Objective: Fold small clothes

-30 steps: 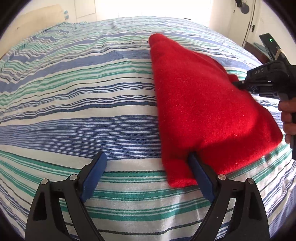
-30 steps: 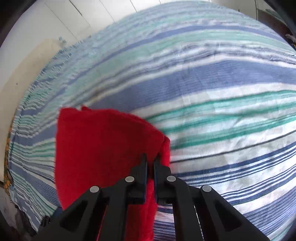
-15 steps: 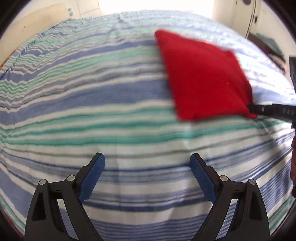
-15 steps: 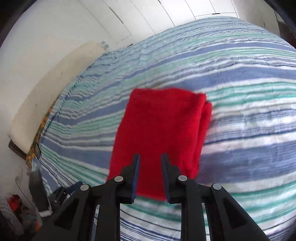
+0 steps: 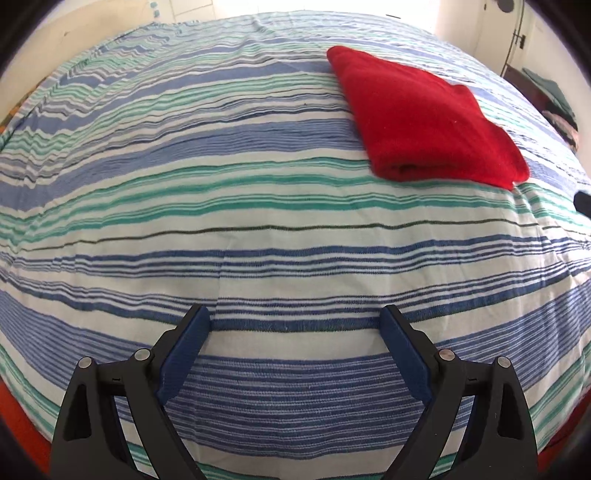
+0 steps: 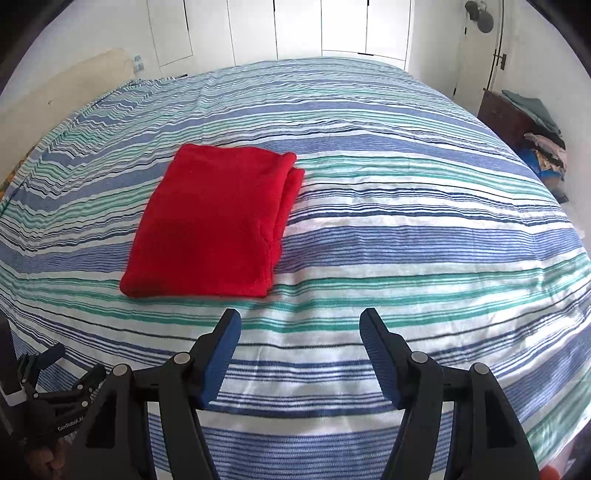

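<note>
A red fleece garment (image 5: pixel 424 118) lies folded into a flat rectangle on the striped bedspread (image 5: pixel 258 221). In the right wrist view it (image 6: pixel 218 225) lies left of centre, with stacked folded edges along its right side. My left gripper (image 5: pixel 295 350) is open and empty, low over the bedspread's near part, well short of the garment. My right gripper (image 6: pixel 299 354) is open and empty, pulled back from the garment's near edge. The left gripper's body shows at the right wrist view's lower left (image 6: pixel 55 398).
The bed fills both views. White closet doors (image 6: pixel 295 26) stand behind it. A dark wooden stand with piled clothes (image 6: pixel 535 129) is at the right of the bed. A pale headboard or cushion (image 6: pixel 55 96) is at the left.
My right gripper let go of the red garment's edge, opened and drew back. My left gripper also pulled away from the garment. The garment now lies flat, folded, on the bed.
</note>
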`<state>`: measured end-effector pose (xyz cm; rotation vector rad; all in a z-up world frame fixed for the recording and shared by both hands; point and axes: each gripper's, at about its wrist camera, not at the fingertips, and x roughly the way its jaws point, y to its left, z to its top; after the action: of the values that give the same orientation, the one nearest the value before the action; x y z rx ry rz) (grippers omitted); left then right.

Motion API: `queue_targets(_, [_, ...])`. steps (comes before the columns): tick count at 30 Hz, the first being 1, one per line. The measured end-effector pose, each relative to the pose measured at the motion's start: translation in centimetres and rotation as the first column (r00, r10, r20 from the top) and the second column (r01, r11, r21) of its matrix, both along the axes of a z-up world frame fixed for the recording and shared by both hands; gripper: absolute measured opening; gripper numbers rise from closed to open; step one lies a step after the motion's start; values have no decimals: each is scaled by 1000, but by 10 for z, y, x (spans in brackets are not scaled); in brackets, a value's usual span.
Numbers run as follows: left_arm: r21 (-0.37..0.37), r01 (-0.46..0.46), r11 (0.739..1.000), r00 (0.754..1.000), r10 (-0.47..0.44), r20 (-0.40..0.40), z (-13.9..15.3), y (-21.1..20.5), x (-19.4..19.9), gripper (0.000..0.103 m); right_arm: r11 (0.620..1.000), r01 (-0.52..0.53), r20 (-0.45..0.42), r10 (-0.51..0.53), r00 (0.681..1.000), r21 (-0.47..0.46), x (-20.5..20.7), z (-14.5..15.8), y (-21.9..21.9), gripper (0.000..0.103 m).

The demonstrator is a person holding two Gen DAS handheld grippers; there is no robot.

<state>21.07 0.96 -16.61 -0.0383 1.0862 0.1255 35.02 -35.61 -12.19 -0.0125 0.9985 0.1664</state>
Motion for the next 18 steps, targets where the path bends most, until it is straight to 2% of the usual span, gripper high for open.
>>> queue_targets(10, [18, -22, 1000, 1000, 22, -8, 4, 4, -5, 94, 995, 11, -6, -12, 1000, -102, -7, -18, -4, 67])
queue_targets(13, [-4, -11, 1000, 1000, 11, 6, 15, 10, 5, 94, 996, 11, -15, -13, 1000, -92, -5, -21, -9, 67])
queue_targets(15, [-78, -32, 996, 998, 36, 59, 32, 25, 19, 94, 1000, -4, -17, 3, 1000, -30, 0, -21, -16, 67])
queue_targets(17, [-178, -68, 982, 991, 87, 102, 49, 43, 38, 94, 991, -21, -23, 24, 999, 130, 16, -19, -31, 67])
queue_targets(18, [-226, -81, 971, 988, 109, 113, 54, 50, 50, 95, 973, -10, -34, 18, 999, 229, 28, -18, -42, 67])
